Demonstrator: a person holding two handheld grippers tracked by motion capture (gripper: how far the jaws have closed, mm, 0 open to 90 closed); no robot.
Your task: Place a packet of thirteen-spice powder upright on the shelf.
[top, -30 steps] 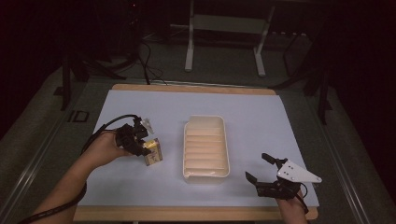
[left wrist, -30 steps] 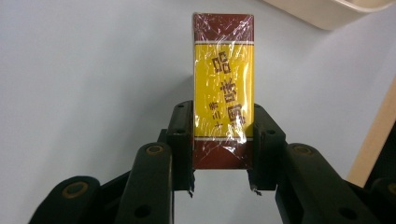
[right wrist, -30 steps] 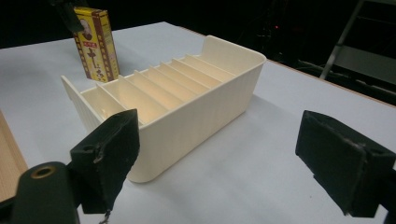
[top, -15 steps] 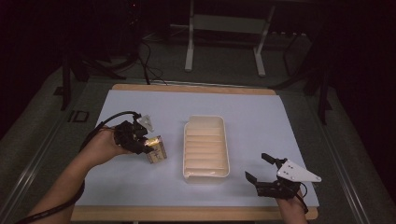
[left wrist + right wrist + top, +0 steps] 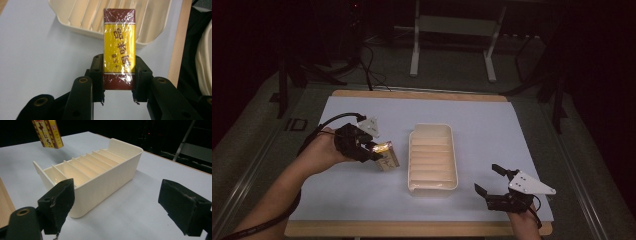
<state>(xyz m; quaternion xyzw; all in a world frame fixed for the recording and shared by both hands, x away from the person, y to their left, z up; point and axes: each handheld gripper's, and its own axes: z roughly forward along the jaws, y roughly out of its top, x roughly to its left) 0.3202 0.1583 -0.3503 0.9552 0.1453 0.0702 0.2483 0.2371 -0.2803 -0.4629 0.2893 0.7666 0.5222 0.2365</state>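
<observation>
Yellow box | beside: slotted tray | path unobstructed

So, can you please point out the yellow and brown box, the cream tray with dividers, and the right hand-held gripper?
yellow and brown box [image 5: 119,47], left gripper view, on its yellow printed face.
cream tray with dividers [image 5: 432,187], high view, on its near rim.
right hand-held gripper [image 5: 491,179], high view, midway between its open jaw tips.

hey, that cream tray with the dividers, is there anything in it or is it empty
Empty. The divided tray shows bare slots from above and in the right gripper view; the yellow wrapped box is outside it, clamped in the left gripper.
</observation>
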